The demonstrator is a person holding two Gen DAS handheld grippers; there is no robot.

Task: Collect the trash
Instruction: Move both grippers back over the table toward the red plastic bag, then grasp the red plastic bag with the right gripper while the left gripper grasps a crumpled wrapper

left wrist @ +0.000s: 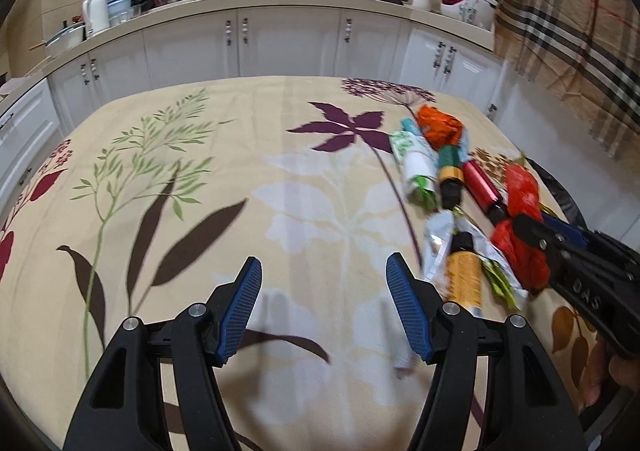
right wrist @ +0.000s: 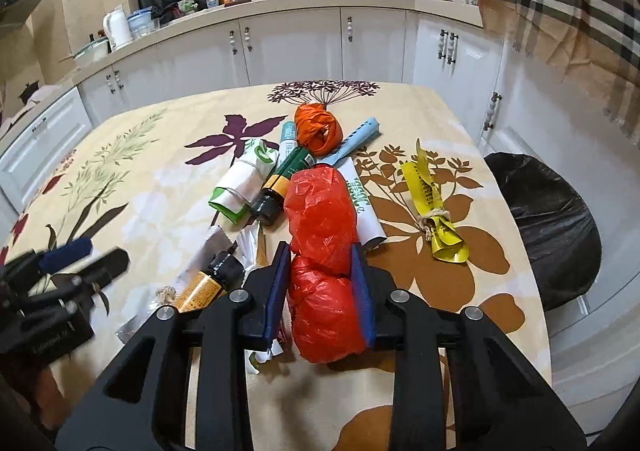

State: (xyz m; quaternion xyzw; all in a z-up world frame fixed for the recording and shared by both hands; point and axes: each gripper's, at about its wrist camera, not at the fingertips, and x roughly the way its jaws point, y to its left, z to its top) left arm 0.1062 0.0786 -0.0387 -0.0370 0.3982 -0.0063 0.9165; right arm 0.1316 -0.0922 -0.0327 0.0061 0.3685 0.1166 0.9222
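Note:
Trash lies in a pile on the floral tablecloth (right wrist: 168, 187). My right gripper (right wrist: 321, 255) is shut on a crumpled red plastic bag (right wrist: 320, 219), pinching it at its waist; it also shows in the left wrist view (left wrist: 520, 211). Around it lie an orange bag ball (right wrist: 318, 125), a green bottle (right wrist: 280, 179), a white-green wrapper (right wrist: 244, 179), an orange-labelled bottle (right wrist: 208, 283) and a tied yellow wrapper (right wrist: 432, 211). My left gripper (left wrist: 324, 283) is open and empty over the cloth, left of the pile.
A bin lined with a black bag (right wrist: 548, 223) stands at the table's right edge. White cabinets and a cluttered counter (right wrist: 280, 3) run behind the table. A plaid cloth (right wrist: 560, 11) hangs at the upper right.

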